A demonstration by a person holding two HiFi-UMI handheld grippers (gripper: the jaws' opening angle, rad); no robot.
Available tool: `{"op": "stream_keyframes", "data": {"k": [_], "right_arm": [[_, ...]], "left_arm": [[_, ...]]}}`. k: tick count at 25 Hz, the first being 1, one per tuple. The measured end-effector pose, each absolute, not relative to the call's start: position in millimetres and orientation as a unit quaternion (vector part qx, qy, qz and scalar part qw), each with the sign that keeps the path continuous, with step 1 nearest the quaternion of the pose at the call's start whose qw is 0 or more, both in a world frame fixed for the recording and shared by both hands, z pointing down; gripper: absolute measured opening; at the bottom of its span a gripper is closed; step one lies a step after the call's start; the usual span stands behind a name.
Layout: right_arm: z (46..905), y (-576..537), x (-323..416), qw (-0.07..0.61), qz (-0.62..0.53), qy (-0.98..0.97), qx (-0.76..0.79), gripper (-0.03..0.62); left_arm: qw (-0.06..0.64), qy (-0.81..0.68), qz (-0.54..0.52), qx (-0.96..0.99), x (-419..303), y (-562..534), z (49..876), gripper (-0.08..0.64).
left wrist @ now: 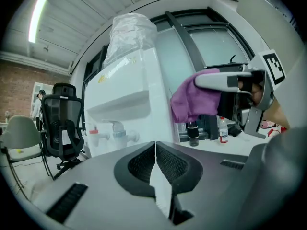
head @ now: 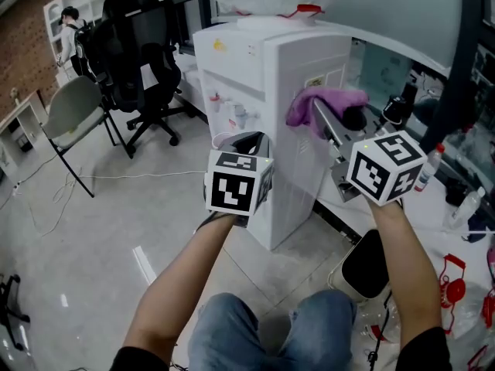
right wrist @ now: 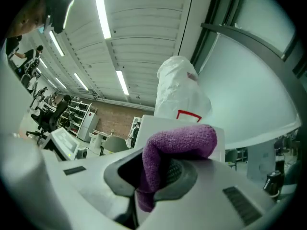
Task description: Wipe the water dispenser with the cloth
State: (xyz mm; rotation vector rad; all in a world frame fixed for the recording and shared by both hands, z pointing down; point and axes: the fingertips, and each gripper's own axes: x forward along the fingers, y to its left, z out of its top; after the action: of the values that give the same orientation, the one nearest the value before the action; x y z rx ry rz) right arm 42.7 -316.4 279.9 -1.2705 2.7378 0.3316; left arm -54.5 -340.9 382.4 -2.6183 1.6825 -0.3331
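A white water dispenser (head: 267,83) stands on the floor ahead of me, its taps (left wrist: 111,130) on the front face and a bagged bottle (right wrist: 181,90) on top. A purple cloth (head: 323,105) is clamped in my right gripper (head: 325,118), which holds it against the dispenser's right side near the top. The same cloth (right wrist: 165,155) bulges out between the right jaws in the right gripper view, and the cloth (left wrist: 194,99) also shows in the left gripper view. My left gripper (head: 246,147) hovers in front of the dispenser, jaws shut with nothing in them.
Black office chairs (head: 143,49) and a grey chair (head: 73,110) stand on the floor to the left. A counter (head: 433,199) with bottles runs along the right. A small bin (head: 363,265) sits by my right leg. A person (head: 68,29) is at the far left.
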Motion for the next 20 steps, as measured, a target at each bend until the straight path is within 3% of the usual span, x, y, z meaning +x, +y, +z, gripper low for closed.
{"op": "stream_keyframes", "data": {"k": [8, 20], "right_arm": [[187, -312, 18, 0.127, 0.13, 0.898, -0.4, 0.046], [199, -328, 0, 0.141, 0.107, 0.903, -0.391, 0.046]], "left_arm": [[0.018, 0.537, -0.088, -0.839, -55, -343, 351, 0.028], [0.013, 0.538, -0.086, -0.839, -60, -339, 360, 0.028]]}}
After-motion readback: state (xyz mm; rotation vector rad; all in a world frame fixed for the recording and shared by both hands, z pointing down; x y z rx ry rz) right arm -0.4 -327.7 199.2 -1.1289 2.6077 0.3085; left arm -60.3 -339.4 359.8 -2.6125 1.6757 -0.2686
